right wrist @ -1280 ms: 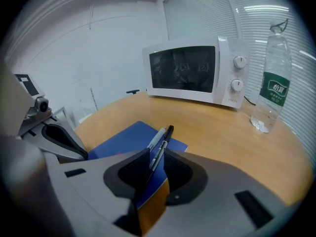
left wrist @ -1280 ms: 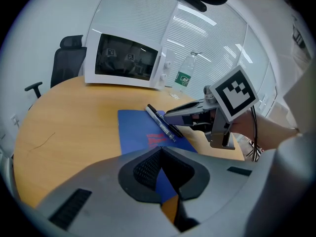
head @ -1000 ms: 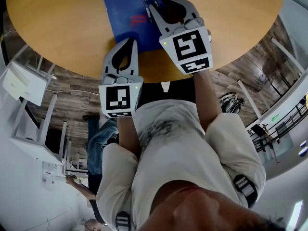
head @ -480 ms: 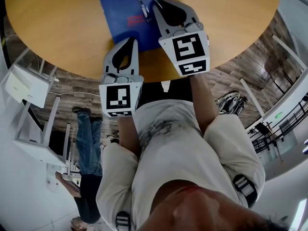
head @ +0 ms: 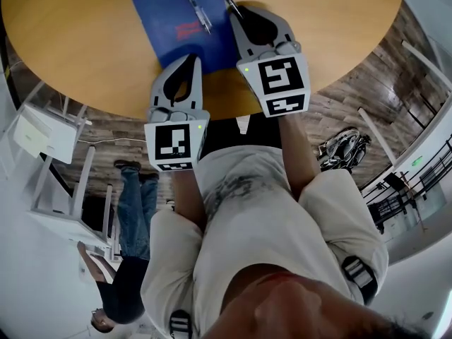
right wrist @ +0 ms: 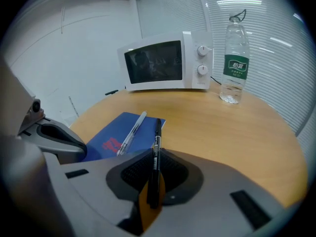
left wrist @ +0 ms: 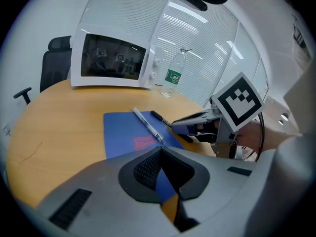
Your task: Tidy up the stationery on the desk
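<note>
Above desk (right wrist: 222, 127), right gripper (right wrist: 154, 157) pinches black pen (right wrist: 157, 132) pointing forward.

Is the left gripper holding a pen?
No, the left gripper has its jaws shut together with nothing between them; the clear pen lies loose on the blue notebook.

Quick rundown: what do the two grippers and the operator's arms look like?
Left gripper and right gripper match: grey plastic shells tapering to two curved jaws around a teardrop opening, lined with black ribbed pads. Each carries a white cube with black square markers and a green light. The person wears a pale short-sleeved T-shirt.
</note>
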